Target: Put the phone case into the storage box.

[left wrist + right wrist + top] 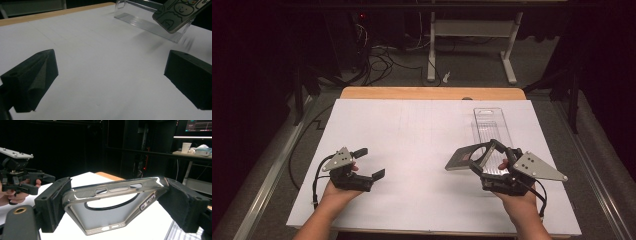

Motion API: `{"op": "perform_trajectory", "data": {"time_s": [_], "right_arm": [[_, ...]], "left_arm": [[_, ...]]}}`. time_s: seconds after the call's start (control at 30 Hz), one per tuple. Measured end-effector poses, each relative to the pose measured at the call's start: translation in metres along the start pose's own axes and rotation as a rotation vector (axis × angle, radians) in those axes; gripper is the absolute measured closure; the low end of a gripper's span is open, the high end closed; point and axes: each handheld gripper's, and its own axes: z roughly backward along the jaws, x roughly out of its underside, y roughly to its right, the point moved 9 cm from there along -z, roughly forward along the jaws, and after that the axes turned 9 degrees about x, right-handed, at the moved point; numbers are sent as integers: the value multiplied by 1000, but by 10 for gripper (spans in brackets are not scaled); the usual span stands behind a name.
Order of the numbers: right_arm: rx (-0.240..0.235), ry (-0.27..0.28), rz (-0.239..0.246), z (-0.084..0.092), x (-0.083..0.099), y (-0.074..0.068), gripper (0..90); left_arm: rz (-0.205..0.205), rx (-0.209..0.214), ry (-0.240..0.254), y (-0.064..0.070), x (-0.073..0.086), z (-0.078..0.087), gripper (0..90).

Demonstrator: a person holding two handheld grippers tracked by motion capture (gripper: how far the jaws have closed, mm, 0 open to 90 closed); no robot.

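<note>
Right hand-held gripper (484, 159) at lower right of the high view, clenched on a phone case (464, 157), jaws pressing its two long edges. Case lifted off the worktop (412, 130), tilted, reaching left of the gripper toward frame centre. In the right gripper view, case (112, 205) spanning the middle between both jaws, clear back and dark ring visible, side buttons at right. Clear tray (492, 130) flat on the worktop just behind the case, at right of centre. In the left gripper view, case (180, 12) at upper right, cartoon print showing, above the tray (147, 25). Left hand-held gripper (369, 162) at lower left of the high view, released, jaws wide apart, nothing between, well apart from the case.
</note>
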Motion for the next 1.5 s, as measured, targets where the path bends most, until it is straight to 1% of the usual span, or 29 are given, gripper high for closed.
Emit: {"op": "perform_trajectory", "data": {"time_s": [0.2, 0.3, 0.43, 0.57, 0.83, 0.97, 1.17, 1.3, 1.5], "right_arm": [[19, 16, -9, 4, -5, 7, 147], [30, 25, -4, 6, -7, 10, 148], [39, 36, -10, 9, -11, 14, 148], [54, 44, -6, 12, -14, 17, 147], [79, 63, -4, 17, -19, 25, 147], [92, 70, -11, 19, -20, 30, 148], [118, 75, -11, 23, -21, 38, 148], [138, 80, -23, 25, -21, 44, 148], [179, 80, -20, 29, -20, 54, 148]], "left_arm": [[1, 1, -6, 0, 1, 0, 1], [0, 4, -12, 0, 2, 0, 1], [0, 5, -12, 0, 2, 0, 1], [-2, 5, -6, 0, 1, 0, 1], [0, 13, -17, 2, 3, -1, 1], [0, 12, -10, 2, 2, 0, 1], [3, 14, -10, 2, 2, 0, 1], [3, 15, -11, 2, 2, 0, 2], [7, 18, -13, 2, 2, 0, 3]]}}
